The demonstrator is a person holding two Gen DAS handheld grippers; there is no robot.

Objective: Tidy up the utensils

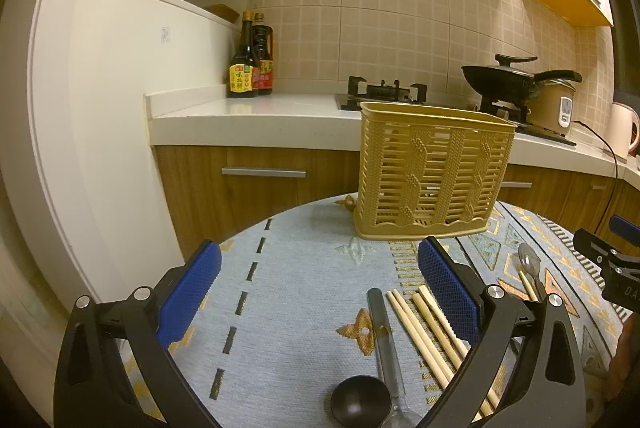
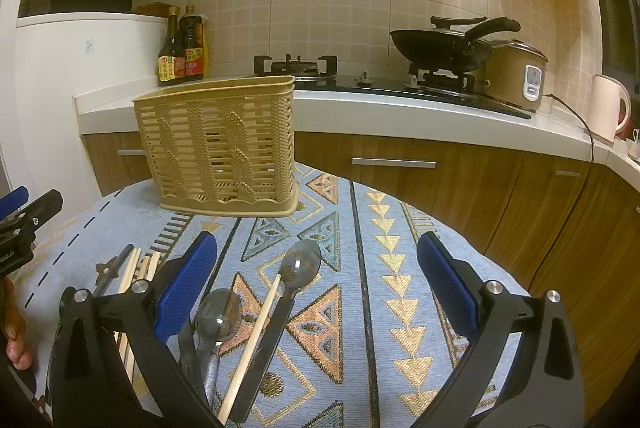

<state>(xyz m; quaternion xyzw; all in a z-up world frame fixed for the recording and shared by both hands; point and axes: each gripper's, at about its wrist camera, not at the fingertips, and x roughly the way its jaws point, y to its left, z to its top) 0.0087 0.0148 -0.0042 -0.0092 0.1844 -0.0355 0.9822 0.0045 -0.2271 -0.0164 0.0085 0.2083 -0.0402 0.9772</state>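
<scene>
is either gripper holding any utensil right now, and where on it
Nothing is held. The left gripper and right gripper are both open above the tablecloth.

We see a woven blue patterned cloth [image 2: 360, 268], matt and coarse, covering the table. The tan slatted basket [image 2: 218, 144] looks like moulded matt plastic. Pale chopsticks [image 1: 420, 332] appear to be bare wood. A glossy metal spoon [image 2: 300, 264] reflects light; the black ladle [image 1: 360, 402] looks like smooth plastic. Our tongs carry blue textured pads [image 2: 186, 288] on matt black arms.
</scene>
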